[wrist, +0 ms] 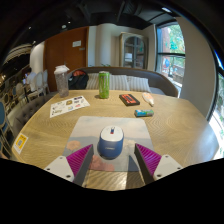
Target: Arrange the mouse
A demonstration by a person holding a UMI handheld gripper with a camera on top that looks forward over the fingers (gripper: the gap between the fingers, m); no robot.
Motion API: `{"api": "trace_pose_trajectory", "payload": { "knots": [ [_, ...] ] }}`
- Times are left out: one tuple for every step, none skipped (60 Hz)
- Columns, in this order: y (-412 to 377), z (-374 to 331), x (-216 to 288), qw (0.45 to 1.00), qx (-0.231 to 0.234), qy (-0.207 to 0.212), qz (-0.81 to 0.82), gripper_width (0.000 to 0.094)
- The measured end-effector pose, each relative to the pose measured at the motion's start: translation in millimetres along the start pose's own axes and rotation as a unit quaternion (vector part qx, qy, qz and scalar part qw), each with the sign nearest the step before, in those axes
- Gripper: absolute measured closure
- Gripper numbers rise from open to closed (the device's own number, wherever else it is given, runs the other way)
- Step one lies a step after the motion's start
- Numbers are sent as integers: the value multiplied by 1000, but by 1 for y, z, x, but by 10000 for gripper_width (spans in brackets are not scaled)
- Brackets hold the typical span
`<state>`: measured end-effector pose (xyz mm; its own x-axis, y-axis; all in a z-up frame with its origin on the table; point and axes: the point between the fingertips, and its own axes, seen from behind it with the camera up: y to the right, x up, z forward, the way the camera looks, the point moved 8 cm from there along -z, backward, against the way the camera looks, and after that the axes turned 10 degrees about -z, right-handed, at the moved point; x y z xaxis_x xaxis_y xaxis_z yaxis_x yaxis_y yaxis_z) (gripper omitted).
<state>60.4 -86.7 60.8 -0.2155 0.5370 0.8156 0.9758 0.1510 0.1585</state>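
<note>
Gripper [112, 160]: one, two fingers, each with a magenta pad [80, 157] on its inner face; fingers spread wide and closed on nothing.

Mouse [111, 142]: one, grey-blue body with a white front part. Lies between the two fingers, with a gap at either side, resting on its own support. Long axis runs straight ahead along the fingers; the white, narrower end points away from the gripper, the rounded blue end sits nearest it.

Mouse mat [110, 128]: one, pale grey, rectangular, flat under the mouse and reaching a little way beyond it.

Table [180, 125]: one, light wood, rounded edge, bearing everything listed below.

Green can [104, 84]: one, upright, beyond the mat near the far edge of the table.

Dark book [130, 100]: one, lying flat, to the right of the can.

Small teal object [144, 113]: one, lying flat on the wood just nearer than the book; kind not discernible.

Printed sheet [69, 105]: one, white with pictures, lying flat to the left of the can.

Clear container [62, 79]: one, upright, beyond the sheet at the table's far left.

Yellow card [21, 143]: one, at the left edge of the table, well apart from the mat.

Sofa [125, 80]: one, beyond the table, with cushions.
</note>
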Motion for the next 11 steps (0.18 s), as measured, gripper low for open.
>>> {"api": "trace_pose_trajectory", "payload": {
  "knots": [
    [0,-6,-2,1000,2,2,0,90],
    [0,-12,-4,1000,4,5,0,87],
    [0,-18,-7,1000,7,8,0,89],
    [-1,-24,-9,1000,10,10,1,89],
    [-1,-31,-12,1000,12,13,2,89],
    [-2,-37,-15,1000,14,16,5,88],
    [-1,-42,-18,1000,15,20,6,87],
    [-1,-48,-21,1000,16,23,8,87],
    [-1,-54,-23,999,15,27,10,85],
    [0,-59,-27,999,14,29,13,87],
    [1,-65,-31,999,12,31,16,86]
  ]
}}
